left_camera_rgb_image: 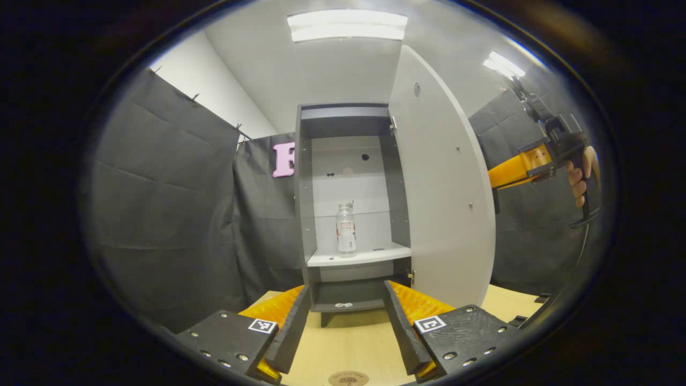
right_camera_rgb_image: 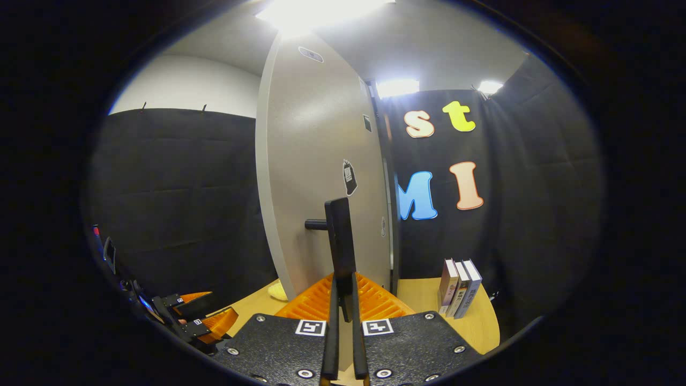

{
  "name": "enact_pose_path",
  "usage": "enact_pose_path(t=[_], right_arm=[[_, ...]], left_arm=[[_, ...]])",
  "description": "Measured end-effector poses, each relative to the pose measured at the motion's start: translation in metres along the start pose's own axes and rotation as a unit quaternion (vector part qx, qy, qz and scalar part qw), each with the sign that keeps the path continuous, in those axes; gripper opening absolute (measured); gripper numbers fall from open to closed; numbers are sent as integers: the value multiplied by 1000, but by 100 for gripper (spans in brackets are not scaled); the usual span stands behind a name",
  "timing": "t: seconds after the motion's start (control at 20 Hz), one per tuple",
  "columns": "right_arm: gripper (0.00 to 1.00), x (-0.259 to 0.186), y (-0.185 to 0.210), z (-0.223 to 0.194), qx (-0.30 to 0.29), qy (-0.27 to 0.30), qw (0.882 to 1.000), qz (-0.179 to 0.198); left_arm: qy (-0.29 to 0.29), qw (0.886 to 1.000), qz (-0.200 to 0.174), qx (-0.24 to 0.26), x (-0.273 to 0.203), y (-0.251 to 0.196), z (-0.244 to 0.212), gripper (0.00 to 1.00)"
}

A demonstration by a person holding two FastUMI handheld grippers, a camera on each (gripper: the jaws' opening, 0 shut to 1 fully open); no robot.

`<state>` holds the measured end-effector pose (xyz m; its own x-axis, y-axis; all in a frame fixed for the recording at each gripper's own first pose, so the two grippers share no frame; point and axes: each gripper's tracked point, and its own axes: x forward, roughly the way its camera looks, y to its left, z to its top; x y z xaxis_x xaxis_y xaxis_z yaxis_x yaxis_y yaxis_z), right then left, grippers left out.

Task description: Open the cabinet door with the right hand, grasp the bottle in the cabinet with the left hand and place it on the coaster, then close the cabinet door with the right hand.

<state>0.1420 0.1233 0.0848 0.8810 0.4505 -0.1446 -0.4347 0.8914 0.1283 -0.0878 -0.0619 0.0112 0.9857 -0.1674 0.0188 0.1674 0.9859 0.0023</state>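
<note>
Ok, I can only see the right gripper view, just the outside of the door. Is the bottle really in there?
Observer: Yes. In the left gripper view the bottle stands upright on the white shelf of the open cabinet.
Operator: My right gripper is clamped on the handle. Is the other one holding the bottle?
Observer: No. The left gripper is open, short of the cabinet, with nothing between its fingers.
Operator: Where's the coaster?
Observer: The coaster lies on the table, just below the left gripper.
</note>
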Motion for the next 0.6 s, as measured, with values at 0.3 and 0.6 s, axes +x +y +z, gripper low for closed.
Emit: enact_pose_path(t=[0.3, 0.6], right_arm=[[11, -6, -45, 2, -33, -17, 998, -54], [11, -11, -52, -11, -42, -18, 997, -59]], left_arm=[[13, 1000, 23, 0, -8, -3, -4, 82], [11, 999, 35, 10, -6, -1, 3, 77]])
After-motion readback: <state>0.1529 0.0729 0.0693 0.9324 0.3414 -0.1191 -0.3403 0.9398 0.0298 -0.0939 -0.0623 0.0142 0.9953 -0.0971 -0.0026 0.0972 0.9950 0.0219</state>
